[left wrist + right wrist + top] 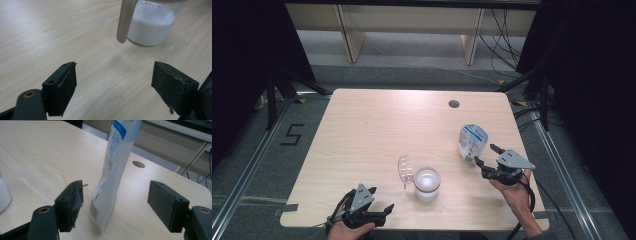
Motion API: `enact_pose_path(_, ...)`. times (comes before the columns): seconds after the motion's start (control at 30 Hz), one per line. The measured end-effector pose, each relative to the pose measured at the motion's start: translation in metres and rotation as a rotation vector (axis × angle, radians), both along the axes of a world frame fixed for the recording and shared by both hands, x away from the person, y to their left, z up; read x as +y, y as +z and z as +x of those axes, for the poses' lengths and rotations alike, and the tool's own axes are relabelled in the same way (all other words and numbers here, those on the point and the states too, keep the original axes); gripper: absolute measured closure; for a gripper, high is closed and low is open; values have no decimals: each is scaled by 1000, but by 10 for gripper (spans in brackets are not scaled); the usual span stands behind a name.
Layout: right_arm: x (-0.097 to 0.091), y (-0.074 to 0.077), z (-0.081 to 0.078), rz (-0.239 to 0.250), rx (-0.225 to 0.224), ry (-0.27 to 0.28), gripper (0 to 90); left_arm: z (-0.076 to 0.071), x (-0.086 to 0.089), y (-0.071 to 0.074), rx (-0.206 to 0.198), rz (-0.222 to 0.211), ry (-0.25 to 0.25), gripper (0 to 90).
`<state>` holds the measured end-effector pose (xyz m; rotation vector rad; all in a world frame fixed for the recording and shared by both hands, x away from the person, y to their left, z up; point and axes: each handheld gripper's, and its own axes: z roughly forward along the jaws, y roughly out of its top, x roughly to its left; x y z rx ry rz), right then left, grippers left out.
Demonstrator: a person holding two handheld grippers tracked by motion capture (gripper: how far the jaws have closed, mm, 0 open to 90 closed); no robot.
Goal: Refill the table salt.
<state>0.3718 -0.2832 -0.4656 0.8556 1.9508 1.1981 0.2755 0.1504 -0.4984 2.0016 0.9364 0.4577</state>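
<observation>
The right gripper (486, 156) stands open around the upright white-and-blue pouch (472, 143) at the table's (372, 125) right side, pads clear of it; the left gripper (381, 198) rests open, empty, near the jar of white powder (427, 184)

Bare pale wooden tabletop (377, 125) lies open across the far and left parts. Nearer, a clear glass jar of white powder (427, 184) with its hinged clear lid (405, 170) stands mid-table. An upright white-and-blue plastic pouch (472, 142) blocks the right side.
</observation>
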Motion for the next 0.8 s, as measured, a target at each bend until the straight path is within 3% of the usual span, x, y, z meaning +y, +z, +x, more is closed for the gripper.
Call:
enact_pose_path(0.03,0,0,-4,9,32,4,292,0,0,0,0,3,0,195)
enact_pose_path(0.1,-1,0,-5,3,19,13,291,-1,0,0,3,-3,-6,195)
enact_pose_path(0.2,-1,0,-12,16,41,24,288,0,0,0,1,5,1,195)
enact_pose_path(0.23,-2,0,-14,3,18,16,287,0,0,0,4,-6,-3,195)
enact_pose_path(0.3,0,0,-21,32,54,28,278,-1,-1,0,5,-23,13,194)
enact_pose_path(0.33,-1,1,-21,20,37,32,274,0,0,1,7,-3,1,194)
enact_pose_path(0.43,1,1,-26,35,48,36,242,1,0,0,-1,-2,-4,194)
enact_pose_path(0.47,3,1,-28,48,73,42,238,1,-1,-1,-2,-22,8,194)
enact_pose_path(0.57,5,0,-32,65,66,43,232,1,-1,-1,3,-29,10,194)
enact_pose_path(0.6,7,0,-36,56,104,55,229,1,-1,0,1,-24,10,194)
enact_pose_path(0.63,8,-1,-35,45,76,64,229,1,-1,0,-1,-22,7,194)
enact_pose_path(0.8,13,-3,-43,41,109,87,226,1,-2,-1,7,-30,14,194)
